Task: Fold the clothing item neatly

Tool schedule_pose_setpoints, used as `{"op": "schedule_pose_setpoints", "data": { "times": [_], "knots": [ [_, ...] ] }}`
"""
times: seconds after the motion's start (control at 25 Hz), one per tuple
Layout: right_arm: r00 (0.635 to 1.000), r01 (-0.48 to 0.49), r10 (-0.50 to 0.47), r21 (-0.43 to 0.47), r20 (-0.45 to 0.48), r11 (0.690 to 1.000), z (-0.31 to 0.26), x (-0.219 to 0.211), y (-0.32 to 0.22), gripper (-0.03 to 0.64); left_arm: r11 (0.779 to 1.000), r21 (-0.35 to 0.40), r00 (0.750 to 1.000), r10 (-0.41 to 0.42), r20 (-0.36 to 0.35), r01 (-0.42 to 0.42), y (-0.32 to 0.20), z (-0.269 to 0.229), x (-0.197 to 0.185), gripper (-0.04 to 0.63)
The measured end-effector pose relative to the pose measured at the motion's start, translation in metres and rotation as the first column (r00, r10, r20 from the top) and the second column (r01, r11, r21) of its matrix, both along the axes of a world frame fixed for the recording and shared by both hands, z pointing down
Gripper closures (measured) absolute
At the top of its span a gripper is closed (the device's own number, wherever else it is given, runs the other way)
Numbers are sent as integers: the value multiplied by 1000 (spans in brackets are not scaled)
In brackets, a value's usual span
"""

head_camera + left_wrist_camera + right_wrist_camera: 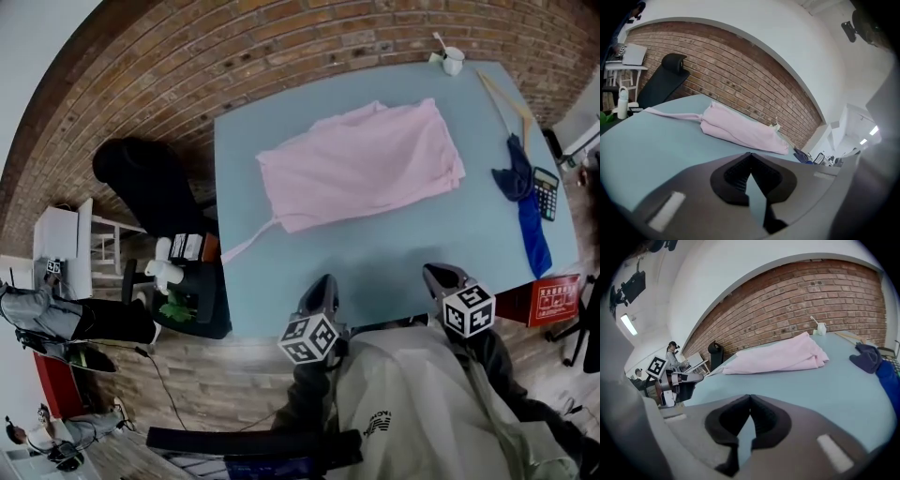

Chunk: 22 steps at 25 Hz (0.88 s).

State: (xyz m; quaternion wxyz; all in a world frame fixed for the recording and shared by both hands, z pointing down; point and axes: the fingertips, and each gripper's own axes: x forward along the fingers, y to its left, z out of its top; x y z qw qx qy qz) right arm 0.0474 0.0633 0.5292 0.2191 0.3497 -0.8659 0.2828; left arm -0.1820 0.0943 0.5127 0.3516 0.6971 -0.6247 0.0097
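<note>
A pink garment (361,166) lies folded in a rough rectangle on the light blue table (394,262), with a thin strap (246,242) trailing off its near left corner. It also shows in the left gripper view as the pink garment (738,130) and in the right gripper view as the pink garment (780,357). My left gripper (323,286) is shut and empty at the table's near edge, well short of the cloth. To its right, my right gripper (441,275) is shut and empty too, at the same edge. Both point toward the garment.
A white cup (453,60) stands at the far edge. A wooden hanger (503,101), a blue cloth (525,202) and a calculator (546,192) lie along the right side. A black chair (150,183) and a side stand with a white bottle (161,272) are left of the table.
</note>
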Motion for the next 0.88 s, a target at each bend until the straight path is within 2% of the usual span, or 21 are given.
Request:
{"op": "schedule_pose_setpoints", "data": {
  "times": [0.2, 0.4, 0.64, 0.88],
  "knots": [
    [994, -104, 104, 45, 15, 994, -6, -28, -19, 614, 998, 17, 998, 55, -3, -55, -24, -1, -34, 588],
    [985, -174, 173, 83, 16, 981, -11, -41, -29, 614, 993, 16, 994, 114, -5, -114, -35, 3, -43, 588],
    [992, -120, 121, 66, -21, 991, -2, -50, -33, 614, 992, -1, 992, 126, -6, -126, -41, 9, -34, 588],
    [998, -53, 54, 69, -13, 996, -6, -48, -46, 614, 997, -12, 997, 74, -6, -75, -44, 11, -25, 588]
  ]
}}
